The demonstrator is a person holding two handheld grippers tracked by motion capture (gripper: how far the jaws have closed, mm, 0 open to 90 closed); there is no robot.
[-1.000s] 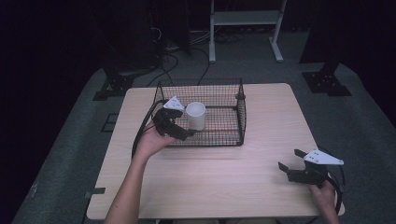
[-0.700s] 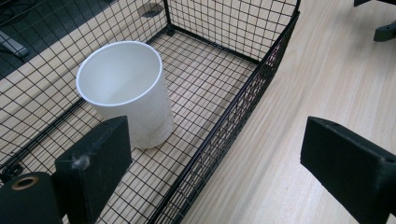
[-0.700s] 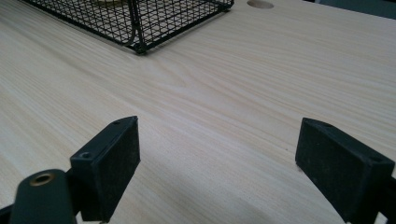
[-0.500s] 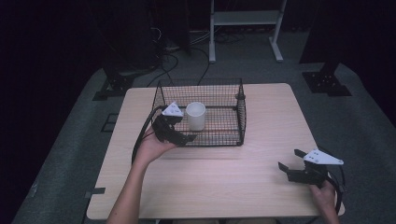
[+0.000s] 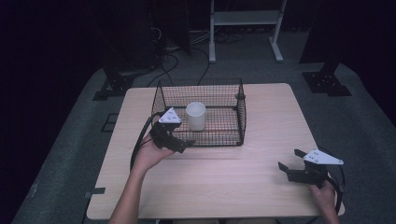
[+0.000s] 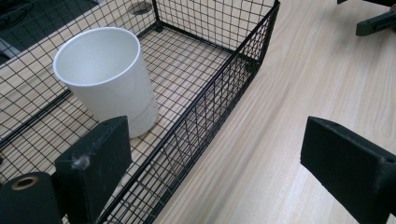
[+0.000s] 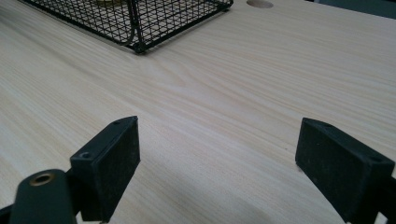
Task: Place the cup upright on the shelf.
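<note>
A white cup stands upright inside the black wire basket in the middle of the table. My left gripper hovers open at the basket's near left corner, outside the wire. In the left gripper view the cup stands just beyond the left jaw, behind the basket's front wall, and the left gripper straddles that wall with nothing held. My right gripper rests open low over the near right of the table, far from the basket. Its own view shows the right gripper with bare wood between the jaws.
The light wooden table has a round cable hole near the basket's corner. A white metal stand and black equipment bases stand on the grey floor beyond the table. My right gripper appears far off in the left gripper view.
My left gripper has drawn back from the cup toward the near side of the basket, open and holding nothing. The right gripper has not moved.
</note>
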